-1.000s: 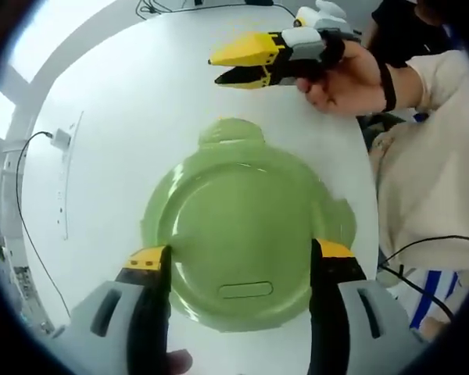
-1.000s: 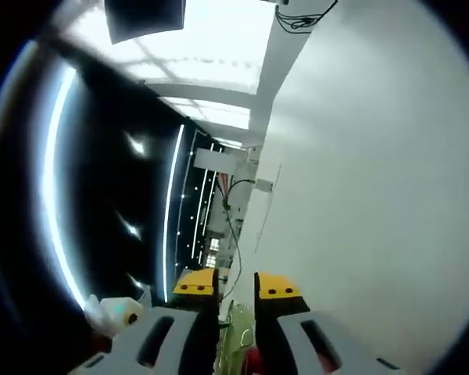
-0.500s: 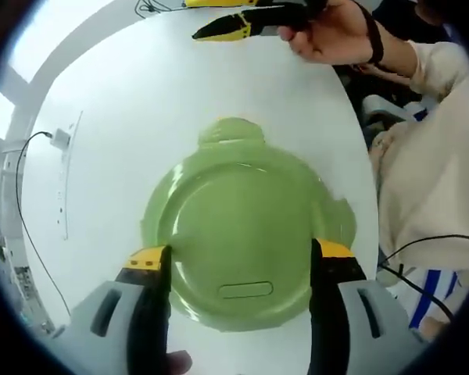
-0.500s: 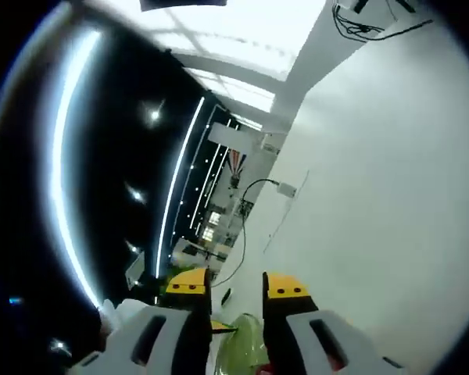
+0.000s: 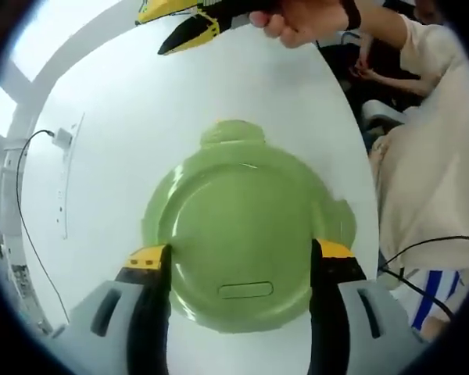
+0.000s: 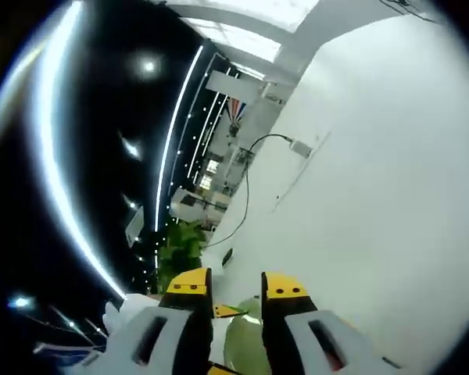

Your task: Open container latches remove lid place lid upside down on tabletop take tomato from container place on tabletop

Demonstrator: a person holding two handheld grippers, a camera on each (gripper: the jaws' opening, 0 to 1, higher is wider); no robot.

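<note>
Right now, lid: I see the green lid (image 5: 242,234) lying flat on the white surface (image 5: 141,117), round, with a tab at its far edge and a small oval slot near my left claw.
Lid side: I cannot tell which face is up.
Left claw: my left claw (image 5: 242,262) is spread wide, its yellow-tipped jaws standing at the lid's two sides, near its rim; I cannot tell whether they touch it.
Right claw: my right claw (image 6: 228,285) has its jaws a narrow gap apart, pinching nothing, and points out along the surface toward the dark room.
Right claw from the left view: it sits well beyond the lid at the far side of the surface, held in a hand (image 5: 297,12).
Green edge: a pale green shape (image 6: 246,344) shows low between the right jaws, blurred.
Surroundings: a cable with a white plug (image 5: 59,139) lies at the surface's edge; a person's light sleeve (image 5: 430,172) fills the side.
</note>
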